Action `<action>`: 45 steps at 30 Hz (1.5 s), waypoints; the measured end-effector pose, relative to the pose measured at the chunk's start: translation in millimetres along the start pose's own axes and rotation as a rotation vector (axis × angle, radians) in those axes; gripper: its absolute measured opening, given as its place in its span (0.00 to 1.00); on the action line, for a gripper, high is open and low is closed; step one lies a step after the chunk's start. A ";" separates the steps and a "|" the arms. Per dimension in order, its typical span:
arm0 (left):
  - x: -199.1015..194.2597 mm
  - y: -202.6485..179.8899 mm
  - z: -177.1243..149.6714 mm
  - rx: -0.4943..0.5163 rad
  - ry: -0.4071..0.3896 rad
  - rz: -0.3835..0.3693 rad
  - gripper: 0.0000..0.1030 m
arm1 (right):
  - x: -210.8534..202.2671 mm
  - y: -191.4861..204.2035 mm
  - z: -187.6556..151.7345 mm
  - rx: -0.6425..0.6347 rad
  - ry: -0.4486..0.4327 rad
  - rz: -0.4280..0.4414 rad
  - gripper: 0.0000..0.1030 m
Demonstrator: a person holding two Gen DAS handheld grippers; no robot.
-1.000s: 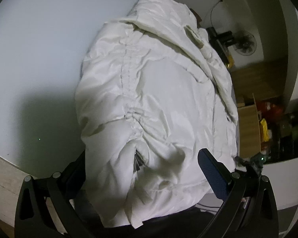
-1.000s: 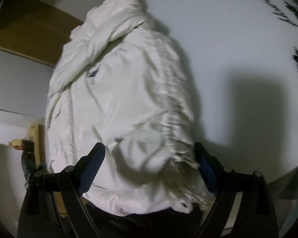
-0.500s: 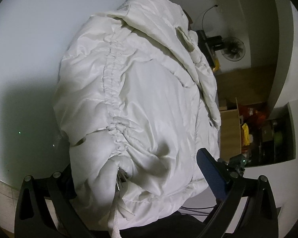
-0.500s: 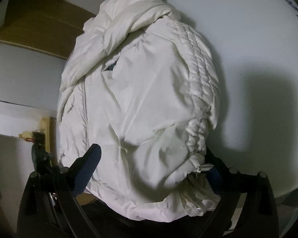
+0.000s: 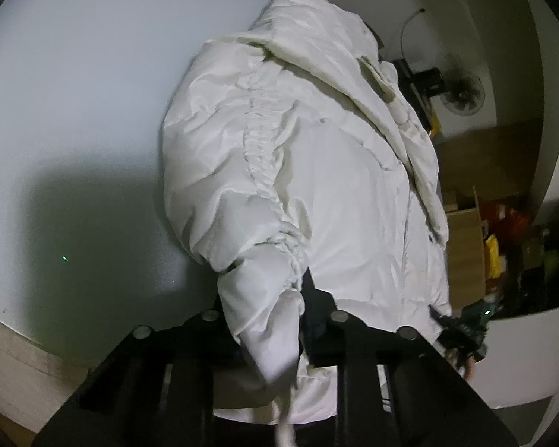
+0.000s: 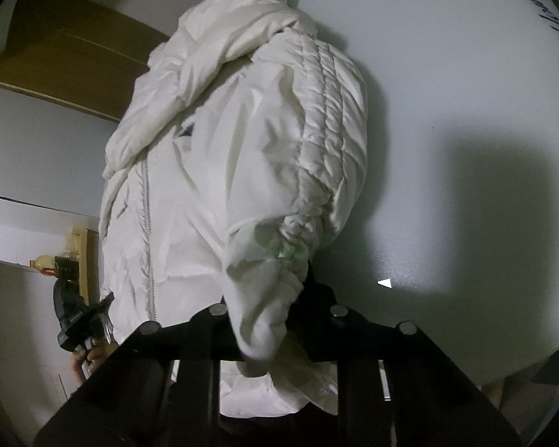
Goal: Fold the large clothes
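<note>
A white puffy jacket (image 5: 316, 171) lies on a white table (image 5: 74, 93), hood at the far end. My left gripper (image 5: 268, 309) is shut on the jacket's gathered bottom hem at its left corner. In the right wrist view the same jacket (image 6: 223, 171) shows with its zipper running down the left side. My right gripper (image 6: 268, 301) is shut on the gathered hem at the jacket's right corner. Bunched fabric hides the fingertips of both grippers.
The table's near edge (image 5: 26, 335) curves below the left gripper. A fan (image 5: 462, 93) and shelves with cardboard boxes (image 5: 466, 246) stand beyond the table on the right. The other gripper and hand (image 6: 82, 320) show at the lower left of the right wrist view.
Both grippers have gone from open around the jacket's hem corners to shut on the gathered fabric. The jacket's lower end has bunched up between the fingers.
</note>
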State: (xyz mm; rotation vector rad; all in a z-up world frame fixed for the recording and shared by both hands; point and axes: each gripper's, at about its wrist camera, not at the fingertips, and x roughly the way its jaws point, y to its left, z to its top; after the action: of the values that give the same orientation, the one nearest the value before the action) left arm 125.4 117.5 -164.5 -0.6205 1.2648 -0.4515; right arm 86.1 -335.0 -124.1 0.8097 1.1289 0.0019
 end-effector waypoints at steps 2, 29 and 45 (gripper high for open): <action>-3.5 -7.3 -2.8 0.041 -0.011 0.021 0.14 | -5.5 1.1 -2.4 -0.009 -0.008 0.019 0.18; -0.8 10.3 9.7 -0.032 0.070 -0.102 0.47 | -29.7 -30.8 19.7 0.020 -0.016 0.079 0.83; 1.2 -1.6 7.5 0.031 0.050 -0.068 0.41 | -6.7 -34.2 -7.8 0.059 0.130 0.152 0.26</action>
State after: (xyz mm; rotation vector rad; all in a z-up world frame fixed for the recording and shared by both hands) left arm 133.0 116.9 -163.0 -0.6311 1.2846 -0.5449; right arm 63.6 -357.8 -139.7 0.9582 1.1916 0.1506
